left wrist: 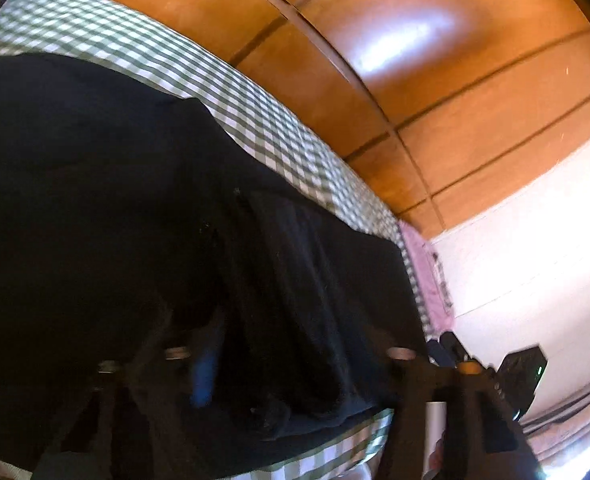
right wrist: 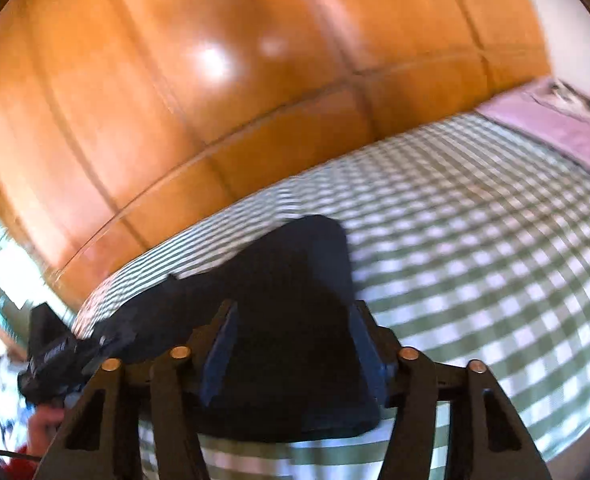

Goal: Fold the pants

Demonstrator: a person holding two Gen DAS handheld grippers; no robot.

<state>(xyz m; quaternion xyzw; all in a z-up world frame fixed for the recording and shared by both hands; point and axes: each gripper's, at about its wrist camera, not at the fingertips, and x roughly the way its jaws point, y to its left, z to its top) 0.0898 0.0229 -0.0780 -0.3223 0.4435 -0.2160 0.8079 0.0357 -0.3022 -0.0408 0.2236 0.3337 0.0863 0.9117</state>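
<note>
On the bed [right wrist: 475,240], the right gripper [right wrist: 291,344] has its jaws spread wide around the dark pants [right wrist: 287,280]. The left gripper's [left wrist: 295,360] jaws are buried in the cloth, their state unreadable. Bare checked sheet lies right of the pants; wooden wardrobe [right wrist: 215,80] behind.

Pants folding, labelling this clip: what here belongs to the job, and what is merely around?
Job:
dark pants
left gripper
right gripper

Around:
checked bedcover
pink cloth
wooden wardrobe
</note>
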